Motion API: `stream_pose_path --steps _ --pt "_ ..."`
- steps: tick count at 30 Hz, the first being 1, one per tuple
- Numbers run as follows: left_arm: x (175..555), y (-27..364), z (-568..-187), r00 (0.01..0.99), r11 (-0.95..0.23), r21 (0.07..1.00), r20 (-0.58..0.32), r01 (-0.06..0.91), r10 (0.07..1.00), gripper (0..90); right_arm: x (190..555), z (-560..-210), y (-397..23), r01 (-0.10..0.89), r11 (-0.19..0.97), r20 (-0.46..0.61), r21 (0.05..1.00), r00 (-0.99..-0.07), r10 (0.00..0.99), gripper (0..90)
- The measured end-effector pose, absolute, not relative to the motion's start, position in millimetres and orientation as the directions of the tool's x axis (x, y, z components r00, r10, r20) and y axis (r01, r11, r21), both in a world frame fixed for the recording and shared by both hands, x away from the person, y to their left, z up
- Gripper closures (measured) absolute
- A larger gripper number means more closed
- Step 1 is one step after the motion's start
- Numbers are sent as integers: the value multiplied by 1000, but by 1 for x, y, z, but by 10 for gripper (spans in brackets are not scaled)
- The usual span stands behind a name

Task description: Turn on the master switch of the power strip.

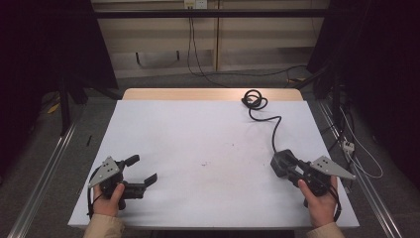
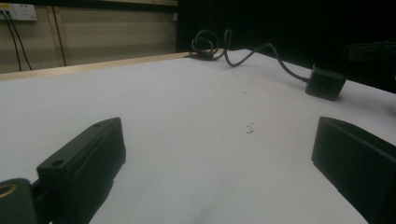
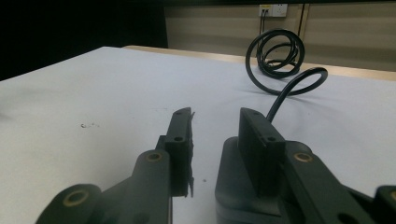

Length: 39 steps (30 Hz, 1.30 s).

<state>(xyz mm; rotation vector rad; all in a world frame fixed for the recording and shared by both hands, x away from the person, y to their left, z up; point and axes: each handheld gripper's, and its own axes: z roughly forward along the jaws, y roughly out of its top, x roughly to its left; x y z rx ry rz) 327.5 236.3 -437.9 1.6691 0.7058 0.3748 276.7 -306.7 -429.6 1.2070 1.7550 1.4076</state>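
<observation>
Left tongs (image 1: 142, 171) wide, empty | right tongs (image 3: 215, 126) narrow, apparently touching black adapter (image 1: 284, 161) | coiled cable (image 1: 254, 99) on table (image 1: 198, 129)

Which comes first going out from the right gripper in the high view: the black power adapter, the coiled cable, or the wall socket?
1. Black power adapter: right at the right gripper, at the table's right side.
2. Coiled cable: at the table's far edge, right of centre.
3. Wall socket: on the back wall, beyond the table.
</observation>
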Motion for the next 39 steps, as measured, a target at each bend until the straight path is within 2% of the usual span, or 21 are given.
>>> stream_pose_path --steps 21,39 --pt "328 236 -438 764 -97 965 -128 242 632 27 280 -430 -316 306 47 85 951 -404 911 808" --pt "328 237 -438 764 -99 965 -126 242 633 28 283 -431 -319 318 50 81 947 -384 920 850"
